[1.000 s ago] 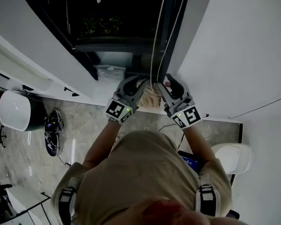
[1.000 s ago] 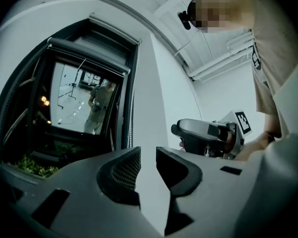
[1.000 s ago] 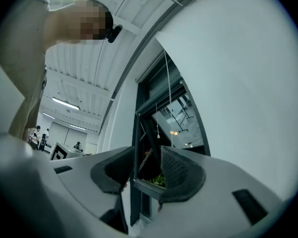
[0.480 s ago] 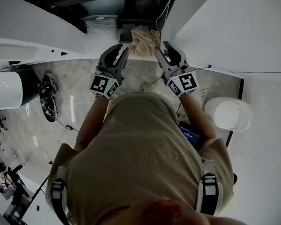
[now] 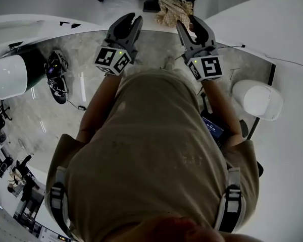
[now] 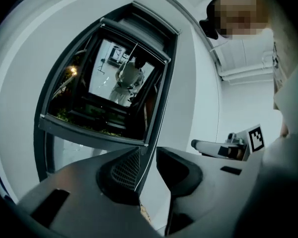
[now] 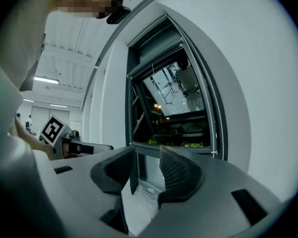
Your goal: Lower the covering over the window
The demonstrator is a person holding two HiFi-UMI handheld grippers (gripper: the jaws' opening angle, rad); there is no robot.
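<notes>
Head view dim and underexposed. Both gripper views brighter, strongly fisheyed, corners vignetted black. A ceiling strip light point(image 7: 45, 79) supplies illumination; dark window glass point(image 6: 119, 78) carries bright reflections. Near foreground soft.

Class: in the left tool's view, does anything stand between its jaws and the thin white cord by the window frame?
Nothing visible does: the cord shows unblocked in the gap of the left tool, jaws apart.

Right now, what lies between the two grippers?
A crumpled tan cloth lies just beyond the tips, in the gap between the left gripper and the right gripper; the head view shows it.
</notes>
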